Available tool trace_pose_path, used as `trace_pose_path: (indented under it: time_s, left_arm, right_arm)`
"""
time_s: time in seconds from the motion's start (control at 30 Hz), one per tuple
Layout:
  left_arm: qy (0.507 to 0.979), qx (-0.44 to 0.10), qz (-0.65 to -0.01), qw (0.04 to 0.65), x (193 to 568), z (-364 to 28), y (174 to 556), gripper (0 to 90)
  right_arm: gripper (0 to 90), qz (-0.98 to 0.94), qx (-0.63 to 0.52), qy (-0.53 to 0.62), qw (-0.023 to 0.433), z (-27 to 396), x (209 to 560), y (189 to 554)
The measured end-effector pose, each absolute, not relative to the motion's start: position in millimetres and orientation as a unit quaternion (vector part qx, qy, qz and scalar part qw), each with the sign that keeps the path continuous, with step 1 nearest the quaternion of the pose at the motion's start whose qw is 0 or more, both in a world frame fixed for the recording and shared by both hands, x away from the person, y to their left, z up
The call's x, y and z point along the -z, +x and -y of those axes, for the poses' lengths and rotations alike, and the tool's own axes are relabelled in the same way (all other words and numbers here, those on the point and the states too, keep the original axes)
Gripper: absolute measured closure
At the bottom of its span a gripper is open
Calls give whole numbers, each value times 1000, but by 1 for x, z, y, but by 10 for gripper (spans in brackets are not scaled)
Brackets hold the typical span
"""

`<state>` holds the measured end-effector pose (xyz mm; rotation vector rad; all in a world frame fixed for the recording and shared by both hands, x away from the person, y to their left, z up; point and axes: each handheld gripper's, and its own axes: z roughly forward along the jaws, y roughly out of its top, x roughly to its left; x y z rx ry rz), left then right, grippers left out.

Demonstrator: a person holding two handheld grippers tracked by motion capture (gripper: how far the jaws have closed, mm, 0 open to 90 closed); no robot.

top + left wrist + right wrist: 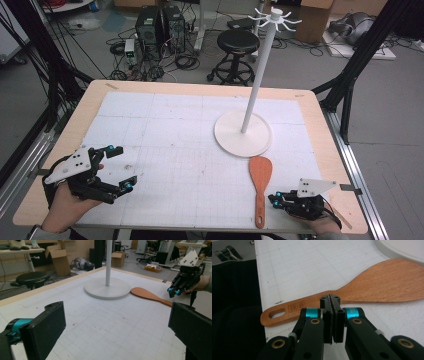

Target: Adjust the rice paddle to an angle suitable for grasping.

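A wooden spatula (260,176) lies flat on the white grid mat, blade toward the stand, handle toward the front edge. My right gripper (273,199) sits just right of the handle, jaws shut with nothing between them. In the right gripper view its closed tips (330,300) point at the spatula's handle (299,307), right at its near edge; I cannot tell if they touch it. My left gripper (121,167) rests at the front left, wide open and empty. The left gripper view has the open jaws (117,332) framing the spatula (147,294) and the right gripper (173,291).
A white stand with a round base (225,140) and a tall pole (257,80) topped by hooks rises right of the mat's centre, just behind the spatula's blade. The table's front edge (200,227) lies close to both hands. A stool and boxes stand beyond the table.
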<state>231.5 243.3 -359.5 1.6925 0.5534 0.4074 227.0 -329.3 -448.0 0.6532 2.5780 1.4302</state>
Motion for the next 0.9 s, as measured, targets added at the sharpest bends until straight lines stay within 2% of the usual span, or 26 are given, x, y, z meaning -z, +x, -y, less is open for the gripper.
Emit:
trace_pose_path:
  time_s: [0.33,0.9]
  left_arm:
    - [732,-178,-240,612,360,-244,232,17]
    - [734,-179,-245,608,361,-244,232,17]
  right_arm:
    - [890,-880,-427,206,29,319,451,233]
    - [890,-881,-426,206,20,304,451,234]
